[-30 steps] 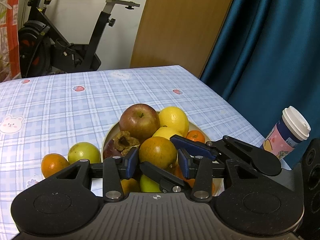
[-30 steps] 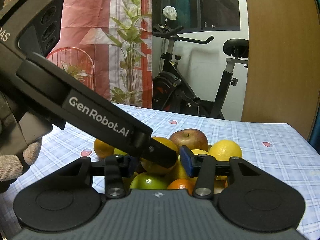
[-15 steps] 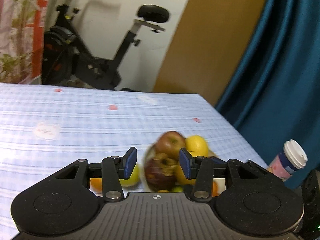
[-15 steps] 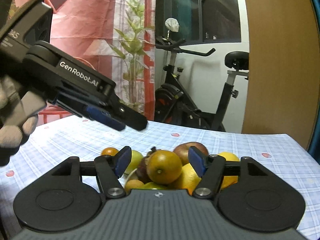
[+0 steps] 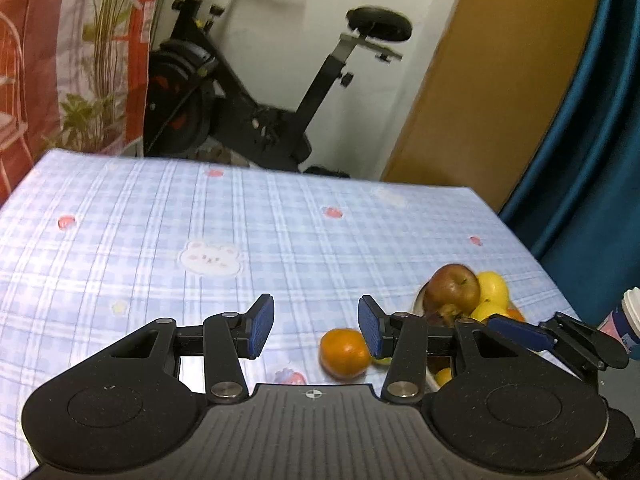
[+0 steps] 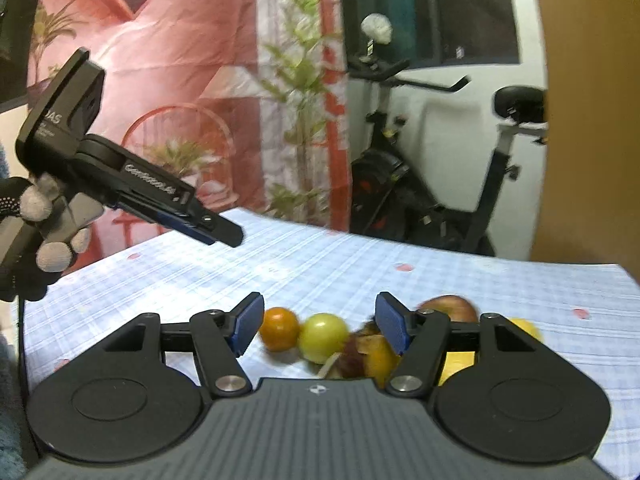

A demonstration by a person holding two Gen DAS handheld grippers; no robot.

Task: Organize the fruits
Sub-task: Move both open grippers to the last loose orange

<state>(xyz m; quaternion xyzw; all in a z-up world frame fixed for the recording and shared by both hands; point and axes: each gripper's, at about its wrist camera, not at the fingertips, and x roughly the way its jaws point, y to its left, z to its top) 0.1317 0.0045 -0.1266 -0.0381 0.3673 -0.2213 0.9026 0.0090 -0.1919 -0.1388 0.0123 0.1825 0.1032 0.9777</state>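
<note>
- In the left wrist view the left gripper sat low in the middle of the frame, its blue-padded jaws standing apart with nothing between them, only the blue checked cloth of the worktop behind the gap.
- A loose round orange mandarin lay on the cloth just beside the inner side of that gripper's right-hand finger.
- At the lower right of that frame a pale bowl held a red apple and yellow lemons, partly hidden behind the gripper.
- The right gripper's blue pad reached in from the right edge, close by the bowl.
- In the right wrist view the right gripper had just been opening; its jaws stood moderately wide and empty.
- Beyond the gap, blurred, the mandarin and a round yellow-green fruit lay side by side on the cloth, with the piled fruit to their right.
- A gloved hand at the left edge held the left gripper above the worktop.
</note>
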